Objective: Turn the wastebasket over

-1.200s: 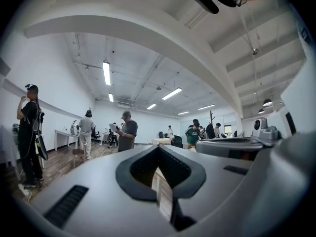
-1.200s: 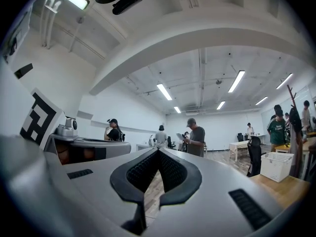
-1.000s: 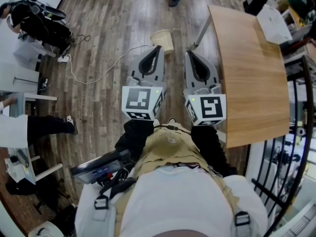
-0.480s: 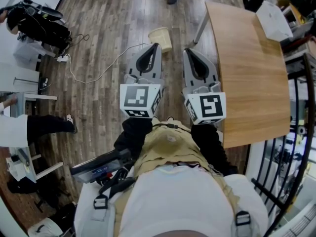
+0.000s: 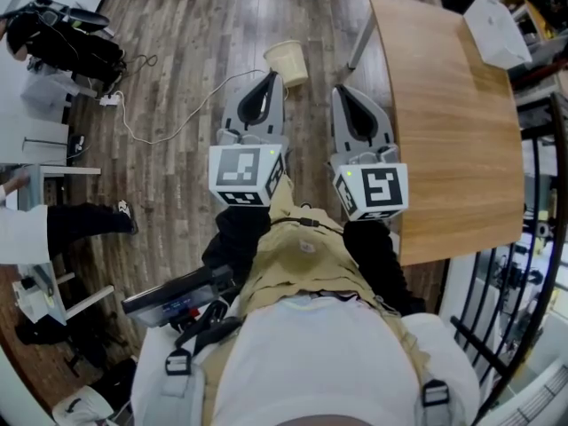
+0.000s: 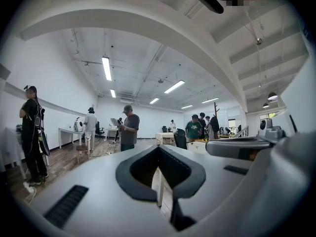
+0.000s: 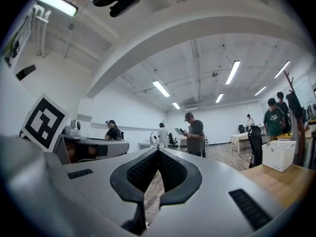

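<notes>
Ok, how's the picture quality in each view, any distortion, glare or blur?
Head view: fisheye bends the floor planks, light even, wastebasket sharp. Left gripper view: black vignette, ceiling beams curve, strip lights glare. Right gripper view: same vignette and curving, no motion blur.

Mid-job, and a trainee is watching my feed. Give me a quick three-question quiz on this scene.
1. True or false: the left gripper holds the wastebasket.
2. The wastebasket is on: A) the wooden table B) the floor C) the white desk.
3. Fill in: the right gripper has its jaws ____.
Key: 1 false; 2 B; 3 shut.
</notes>
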Available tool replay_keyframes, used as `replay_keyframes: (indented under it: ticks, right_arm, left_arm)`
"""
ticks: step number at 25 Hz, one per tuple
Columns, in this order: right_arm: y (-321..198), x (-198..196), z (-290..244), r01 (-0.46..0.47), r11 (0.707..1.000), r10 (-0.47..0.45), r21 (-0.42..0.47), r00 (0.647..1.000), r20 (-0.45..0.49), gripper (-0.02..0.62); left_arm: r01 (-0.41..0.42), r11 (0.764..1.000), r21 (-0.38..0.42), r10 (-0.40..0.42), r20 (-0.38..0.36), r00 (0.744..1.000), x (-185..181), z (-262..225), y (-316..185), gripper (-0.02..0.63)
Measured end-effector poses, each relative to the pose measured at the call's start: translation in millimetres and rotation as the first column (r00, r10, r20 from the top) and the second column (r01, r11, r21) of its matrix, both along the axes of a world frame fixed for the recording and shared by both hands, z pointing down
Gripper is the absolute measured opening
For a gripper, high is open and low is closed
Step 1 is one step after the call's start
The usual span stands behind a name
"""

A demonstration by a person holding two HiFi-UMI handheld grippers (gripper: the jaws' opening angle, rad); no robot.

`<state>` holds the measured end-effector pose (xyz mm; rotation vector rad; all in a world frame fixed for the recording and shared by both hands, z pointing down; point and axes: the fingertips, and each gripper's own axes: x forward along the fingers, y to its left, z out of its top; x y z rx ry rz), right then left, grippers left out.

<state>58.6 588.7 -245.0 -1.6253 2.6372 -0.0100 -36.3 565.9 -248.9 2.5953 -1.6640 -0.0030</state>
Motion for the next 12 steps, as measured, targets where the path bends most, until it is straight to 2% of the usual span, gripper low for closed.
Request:
replay_keyframes:
  ticks: [5,8,12]
  right_arm:
    - [-32.7,-1.9,14.9,-0.033,0.999,0.032,-0.022,0.999,-0.01,0.02]
    - [-76.3,-5.9,26.9,-0.051,0.998,0.05,-0.027,0.999,-0.019,0.02]
    - [-136.8,5.0,37.3,-0.068,0.997,0.067,-0.045,0.997,-0.025,0.02]
  left_arm:
    - [-0.002,1.0,-0.012,0.002,-0.018,1.0,-11.4,12.1,-37.4,0.002]
    - [-0.013,1.0,-0.014,0.012,-0.029,1.0,-17.7,24.2,-84.0,0.002]
    - [-0.031,0.999,-0.035,0.03,-0.03,0.999,-6.9,35.5,-144.7,0.002]
